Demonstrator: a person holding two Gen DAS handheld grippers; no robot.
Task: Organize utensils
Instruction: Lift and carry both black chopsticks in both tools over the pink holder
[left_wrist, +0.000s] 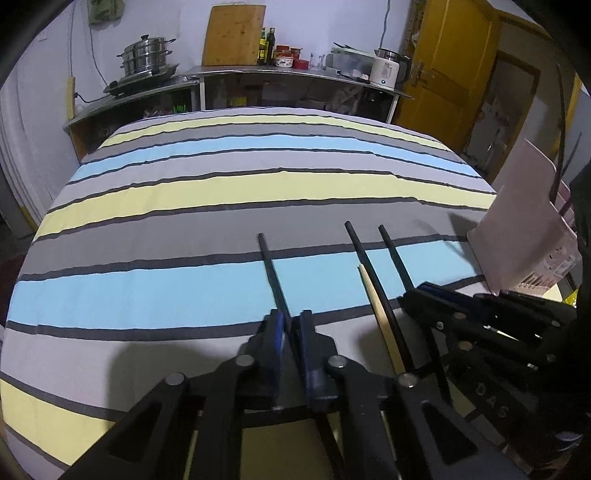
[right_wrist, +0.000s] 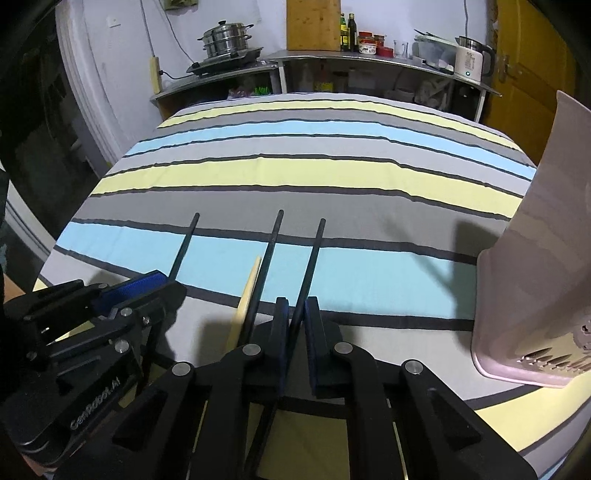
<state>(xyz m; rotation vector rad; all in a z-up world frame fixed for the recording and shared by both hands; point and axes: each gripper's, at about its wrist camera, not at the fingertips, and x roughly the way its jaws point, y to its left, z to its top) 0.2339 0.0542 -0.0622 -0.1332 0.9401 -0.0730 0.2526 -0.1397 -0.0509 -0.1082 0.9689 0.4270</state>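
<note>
Several chopsticks lie side by side on the striped tablecloth (left_wrist: 184, 295). My left gripper (left_wrist: 290, 319) is shut on the leftmost black chopstick (left_wrist: 271, 269), which points away from me. My right gripper (right_wrist: 297, 306) is shut on the rightmost black chopstick (right_wrist: 312, 258). Between the two lie a loose black chopstick (right_wrist: 267, 266) and a pale wooden chopstick (right_wrist: 247, 295). A pink utensil holder (right_wrist: 535, 258) stands upright at the right, close to the right gripper. In the left wrist view, thin black sticks (left_wrist: 561, 147) rise from the holder (left_wrist: 524, 221). The right gripper (left_wrist: 421, 291) shows there beside the left one.
The table ends in a curved far edge. Behind it a metal counter (left_wrist: 280, 72) carries a steamer pot (left_wrist: 146, 57), a wooden cutting board (left_wrist: 232, 35), bottles and a white kettle (left_wrist: 386, 68). A yellow door (left_wrist: 450, 66) is at the back right.
</note>
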